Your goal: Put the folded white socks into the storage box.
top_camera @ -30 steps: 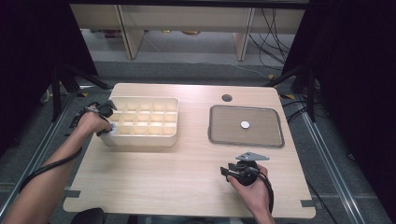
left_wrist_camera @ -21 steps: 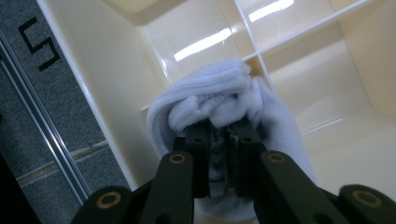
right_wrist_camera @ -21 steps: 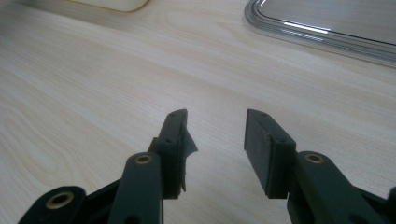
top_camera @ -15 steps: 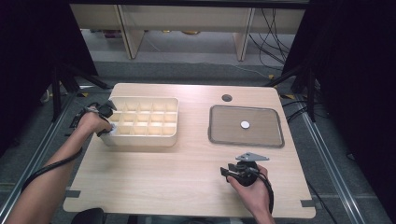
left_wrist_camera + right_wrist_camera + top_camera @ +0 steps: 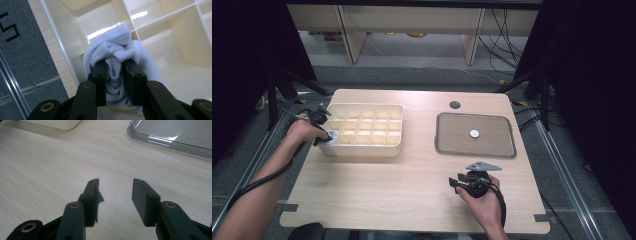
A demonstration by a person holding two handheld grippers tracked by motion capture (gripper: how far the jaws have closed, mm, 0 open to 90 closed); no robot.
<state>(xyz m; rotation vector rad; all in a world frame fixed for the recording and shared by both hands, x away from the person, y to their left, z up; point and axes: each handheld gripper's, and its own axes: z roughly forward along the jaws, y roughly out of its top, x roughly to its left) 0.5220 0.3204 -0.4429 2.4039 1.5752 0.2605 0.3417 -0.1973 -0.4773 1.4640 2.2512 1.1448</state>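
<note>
A cream compartment box (image 5: 362, 150) stands at the table's left. My left gripper (image 5: 325, 134) reaches over its near-left corner, and in the left gripper view its jaws (image 5: 115, 62) hold a bunched white cloth (image 5: 112, 42) inside a corner cell (image 5: 75, 27). The jaws have just been opening, with the cloth still filling the gap and touching both pads. My right gripper (image 5: 455, 181) rests low over the table's front right. Its jaws (image 5: 115, 183) are open, have just widened a little, and have nothing between them.
A grey tray (image 5: 447, 146) lies at the right with a small white disc (image 5: 474, 133) in it; its rim (image 5: 150, 140) lies ahead of the right gripper. A dark round hole (image 5: 455, 105) sits behind the tray. Bare wood spans the middle.
The left hand stays at the box's corner with the cloth. The right hand has not moved. Nothing else on the table has shifted.
</note>
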